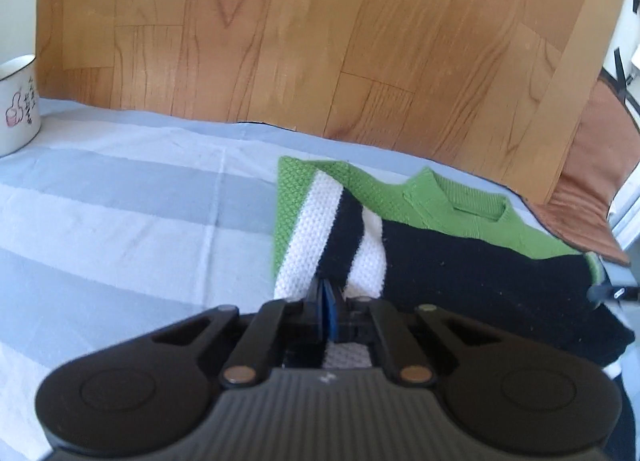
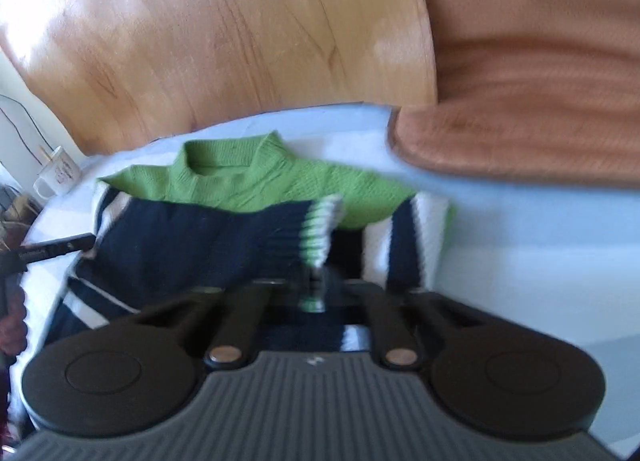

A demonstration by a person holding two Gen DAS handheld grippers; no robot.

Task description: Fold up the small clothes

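Left wrist view — sweater: the small knit sweater (image 1: 460, 253), green, white and dark, lay on the striped sheet (image 1: 120, 201) from centre toward 3 o'clock, its green collar at about 2 o'clock.
Left wrist view — folded part: a striped sleeve lay across the body, running from 11 o'clock down to the fingertips.
Left wrist view — jaws: the left gripper (image 1: 326, 301) had its pads shut together at the sleeve's near end; whether any knit was pinched I could not tell.
Left wrist view — surroundings: a white mug (image 1: 18, 109) stood at 9 o'clock, well apart from the sweater.
Right wrist view — sweater: the same garment filled the middle, collar at 11 o'clock, a brown cushion (image 2: 520, 121) at 2 o'clock.
Right wrist view — jaws: the right gripper (image 2: 314, 293) was closed on the ribbed green-and-white cuff (image 2: 320, 225), which rose from the fingertips; the picture was blurred.
Step in hand: judged to be folding the sleeves inward over the body.
Next move calls for: laying the cuff flat across the dark chest, then letting go without dragging the knit.
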